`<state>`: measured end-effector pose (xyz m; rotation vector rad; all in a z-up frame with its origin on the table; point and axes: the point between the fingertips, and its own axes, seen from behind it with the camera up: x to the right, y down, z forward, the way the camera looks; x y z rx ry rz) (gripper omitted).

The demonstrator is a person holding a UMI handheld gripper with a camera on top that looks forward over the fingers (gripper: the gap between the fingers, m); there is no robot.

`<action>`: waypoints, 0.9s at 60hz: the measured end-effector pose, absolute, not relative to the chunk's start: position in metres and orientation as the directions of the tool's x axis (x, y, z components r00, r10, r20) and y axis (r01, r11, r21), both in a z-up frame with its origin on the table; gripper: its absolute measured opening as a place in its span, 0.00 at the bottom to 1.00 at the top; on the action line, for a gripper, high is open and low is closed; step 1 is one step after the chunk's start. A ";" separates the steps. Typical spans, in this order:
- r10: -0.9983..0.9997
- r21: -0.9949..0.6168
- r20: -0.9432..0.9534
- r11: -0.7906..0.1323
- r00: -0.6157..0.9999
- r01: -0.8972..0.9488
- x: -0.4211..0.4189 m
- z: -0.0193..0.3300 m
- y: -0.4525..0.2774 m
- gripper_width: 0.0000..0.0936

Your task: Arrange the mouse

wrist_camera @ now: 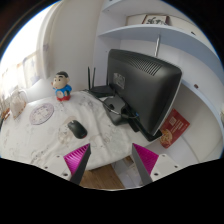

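Observation:
A dark computer mouse [76, 128] lies on the white marble-look table [45, 140], left of the monitor and well beyond my fingers. My gripper [111, 162] is open and empty, with its pink pads [78, 156] wide apart. It hangs above the table's near edge; between the fingers I see the table edge and wooden floor below.
A black monitor [145, 80] stands on the table's right part, with a router [100, 91] behind it. A round clock-like disc [41, 114] and a doll figure [62, 86] are at the left. A red packet [174, 128] lies right of the monitor. White shelves [160, 30] are above.

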<state>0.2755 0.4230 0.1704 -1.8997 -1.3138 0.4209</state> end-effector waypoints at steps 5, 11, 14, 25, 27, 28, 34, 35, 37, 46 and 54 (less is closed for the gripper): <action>0.914 -0.745 0.151 -0.146 0.377 0.651 0.265 0.162 0.417 0.92; 0.936 -0.745 0.139 -0.117 0.324 0.657 0.249 0.150 0.404 0.92; 0.946 -0.747 0.132 -0.102 0.296 0.657 0.242 0.146 0.395 0.92; 0.977 -0.756 0.111 -0.035 0.181 0.654 0.209 0.130 0.360 0.92; 0.981 -0.759 0.109 -0.024 0.163 0.651 0.205 0.126 0.355 0.92; 0.982 -0.759 0.108 -0.020 0.156 0.651 0.202 0.124 0.353 0.92; 0.988 -0.770 0.104 0.008 0.112 0.638 0.185 0.111 0.345 0.92; 0.989 -0.772 0.104 0.013 0.105 0.636 0.182 0.108 0.344 0.92; 0.990 -0.775 0.105 0.022 0.095 0.631 0.176 0.102 0.343 0.92; 0.992 -0.793 0.110 0.046 0.069 0.607 0.143 0.068 0.348 0.92; 0.991 -0.799 0.108 0.043 0.074 0.599 0.112 0.035 0.357 0.92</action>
